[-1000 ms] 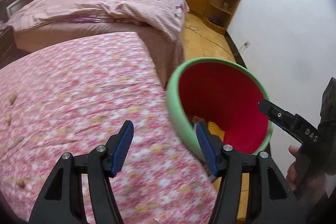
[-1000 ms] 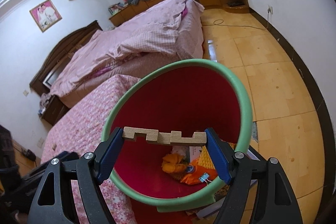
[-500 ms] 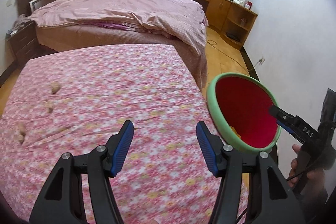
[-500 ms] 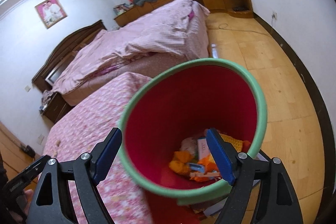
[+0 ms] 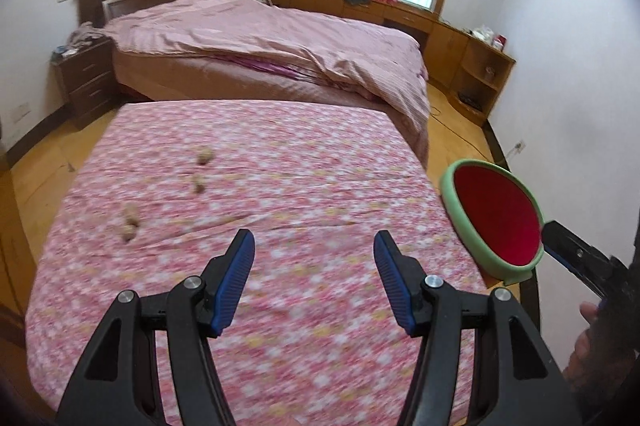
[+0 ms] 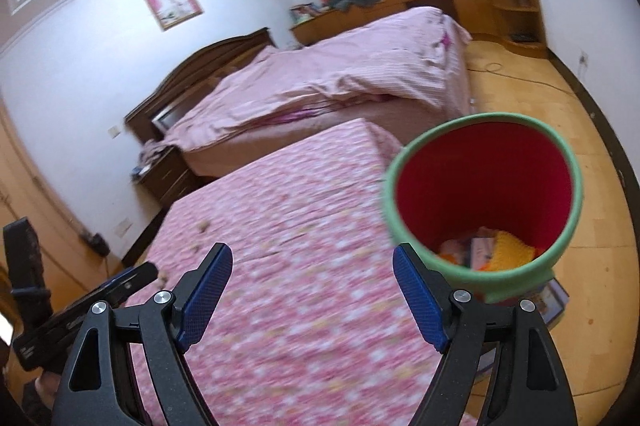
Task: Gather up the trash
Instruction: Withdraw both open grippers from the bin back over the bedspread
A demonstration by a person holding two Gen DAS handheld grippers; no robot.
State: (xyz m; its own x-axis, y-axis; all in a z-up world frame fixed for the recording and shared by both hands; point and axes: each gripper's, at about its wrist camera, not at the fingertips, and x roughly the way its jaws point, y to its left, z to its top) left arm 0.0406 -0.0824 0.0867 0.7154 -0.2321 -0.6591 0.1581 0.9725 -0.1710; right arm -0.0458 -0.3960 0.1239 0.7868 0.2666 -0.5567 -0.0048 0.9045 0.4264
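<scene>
I am looking over a bed with a pink flowered sheet [image 5: 280,194], a second bed [image 5: 260,42] lying beyond it. The green-rimmed red bin [image 6: 484,202] is standing on the floor just beside the sheet's right edge, litter sitting in its bottom. I am holding my left claw [image 5: 314,282] and right claw [image 6: 312,292] wide open, gripping nothing. Small brown scraps [image 5: 204,158] are lying scattered on the sheet, ahead-left of my left claw.
</scene>
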